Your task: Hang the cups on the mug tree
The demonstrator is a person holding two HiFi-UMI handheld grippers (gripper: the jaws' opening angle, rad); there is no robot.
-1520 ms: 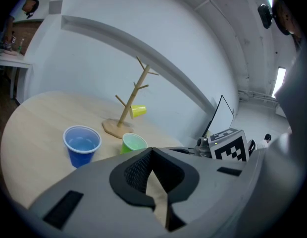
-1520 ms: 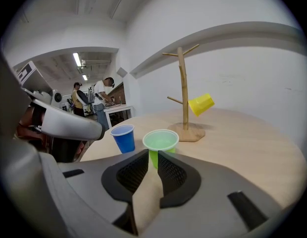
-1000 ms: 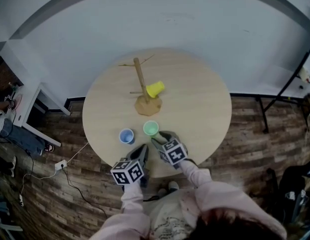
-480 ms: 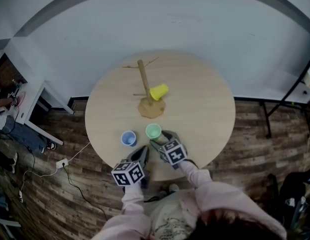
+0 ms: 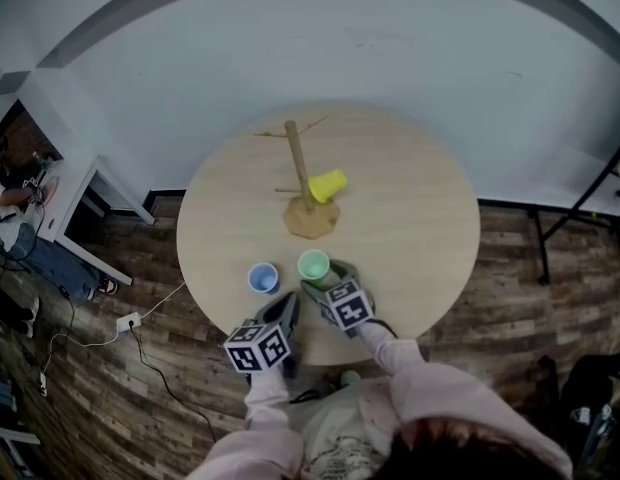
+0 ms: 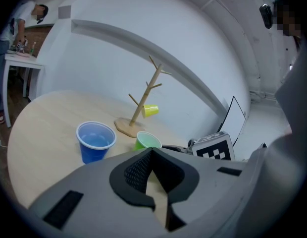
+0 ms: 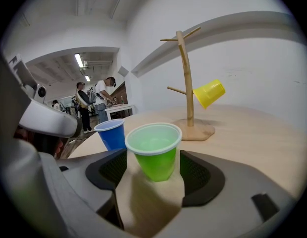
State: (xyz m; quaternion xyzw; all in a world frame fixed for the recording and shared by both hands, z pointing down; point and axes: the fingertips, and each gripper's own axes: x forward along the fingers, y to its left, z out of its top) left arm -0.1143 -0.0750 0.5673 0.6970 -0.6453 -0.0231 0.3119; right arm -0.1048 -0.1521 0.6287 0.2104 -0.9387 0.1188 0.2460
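A wooden mug tree [image 5: 298, 163] stands at the far side of the round table [image 5: 410, 218], with a yellow cup [image 5: 327, 185] hanging on a low branch. A green cup [image 5: 313, 265] and a blue cup [image 5: 262, 277] stand upright near the front edge. My right gripper [image 7: 153, 170] is open and its jaws have just been opening; the green cup [image 7: 154, 150] stands between them with a gap on each side. My left gripper [image 6: 149, 152] is shut and empty, just behind the blue cup [image 6: 95, 140].
A white side table [image 5: 65, 203] with people stands at the left beyond the round table. A cable and plug strip [image 5: 130, 321] lie on the wooden floor. A black stand's legs [image 5: 575, 203] rise at the right.
The right gripper's jaws have spread apart and now flank the green cup. The left gripper has stayed in place. The head view has drifted a little.
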